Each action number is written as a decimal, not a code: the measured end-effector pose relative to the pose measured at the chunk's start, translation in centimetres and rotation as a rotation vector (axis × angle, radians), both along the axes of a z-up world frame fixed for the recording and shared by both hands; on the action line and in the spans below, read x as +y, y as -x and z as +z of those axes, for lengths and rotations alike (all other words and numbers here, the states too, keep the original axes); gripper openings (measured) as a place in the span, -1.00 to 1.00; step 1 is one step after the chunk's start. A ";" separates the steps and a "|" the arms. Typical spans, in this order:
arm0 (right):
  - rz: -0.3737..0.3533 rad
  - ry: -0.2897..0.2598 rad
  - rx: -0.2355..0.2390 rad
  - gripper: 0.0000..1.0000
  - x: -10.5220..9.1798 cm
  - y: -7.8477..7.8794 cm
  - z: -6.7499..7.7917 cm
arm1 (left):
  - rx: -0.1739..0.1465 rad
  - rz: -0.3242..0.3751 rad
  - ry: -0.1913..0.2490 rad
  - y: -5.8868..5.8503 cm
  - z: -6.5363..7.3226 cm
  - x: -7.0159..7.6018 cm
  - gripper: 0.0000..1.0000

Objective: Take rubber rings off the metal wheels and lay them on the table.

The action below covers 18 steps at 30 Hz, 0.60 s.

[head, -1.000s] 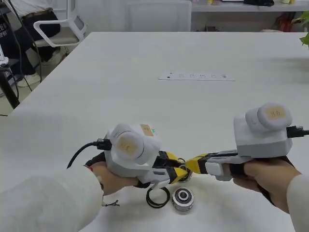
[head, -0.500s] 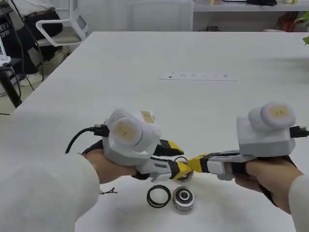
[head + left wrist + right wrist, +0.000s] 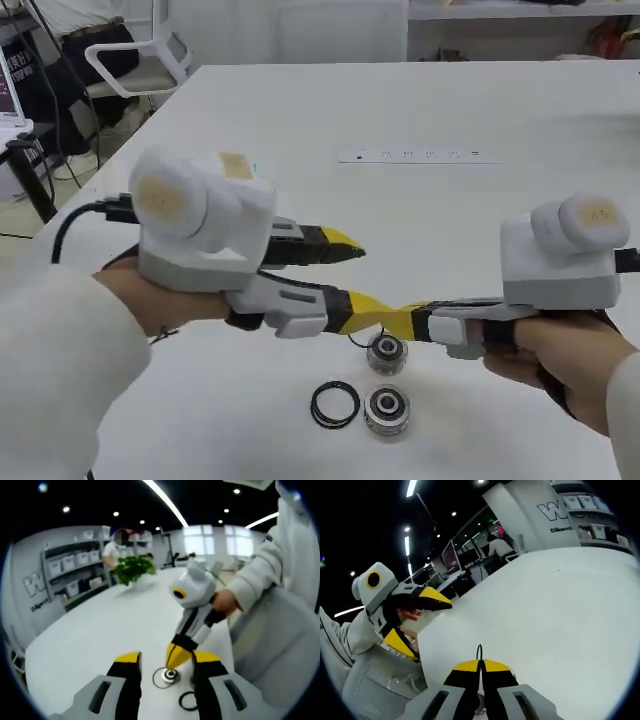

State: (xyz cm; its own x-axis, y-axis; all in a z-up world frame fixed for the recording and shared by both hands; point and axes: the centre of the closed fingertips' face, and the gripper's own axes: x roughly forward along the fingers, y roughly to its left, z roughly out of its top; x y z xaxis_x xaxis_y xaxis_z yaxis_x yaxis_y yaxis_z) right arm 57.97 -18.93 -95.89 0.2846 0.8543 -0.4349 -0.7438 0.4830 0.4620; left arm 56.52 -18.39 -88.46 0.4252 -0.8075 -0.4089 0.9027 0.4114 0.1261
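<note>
Head view shows the right gripper (image 3: 402,322) with jaws pinched shut on what seems a thin rubber ring (image 3: 479,651), its wheel (image 3: 387,352) on the table (image 3: 450,220) just beneath their tips, while the left gripper (image 3: 373,284), jaws wide and empty, faces it from opposite.

The white table (image 3: 480,110) bears a metal wheel (image 3: 386,352) just under the jaw tips. A second wheel (image 3: 386,410) lies beside loose rubber rings (image 3: 334,403) nearer the person, and a power strip (image 3: 415,155) well beyond.
</note>
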 end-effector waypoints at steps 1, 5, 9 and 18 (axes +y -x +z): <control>0.009 -0.006 0.002 -1.00 0.3 0.2 0.2 | -0.006 0.006 -0.006 0.3 0.3 0.6 -0.15; 0.042 -0.015 0.008 -1.00 1.1 1.1 0.4 | -0.020 0.031 -0.030 1.3 0.9 2.9 -0.05; 0.075 -0.022 0.021 -1.00 1.6 1.8 0.4 | -0.031 0.076 -0.034 2.5 1.6 5.5 0.10; 0.133 -0.031 0.055 -1.00 2.7 3.5 0.3 | -0.025 0.186 0.007 5.5 1.4 9.5 0.36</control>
State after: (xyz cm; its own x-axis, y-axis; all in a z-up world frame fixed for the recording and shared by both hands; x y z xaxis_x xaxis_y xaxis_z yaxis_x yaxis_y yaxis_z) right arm 54.51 -16.26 -95.55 0.1445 0.8960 -0.4199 -0.7731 0.3671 0.5172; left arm 51.05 -8.91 -87.04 0.5775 -0.7167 -0.3910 0.8075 0.5720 0.1443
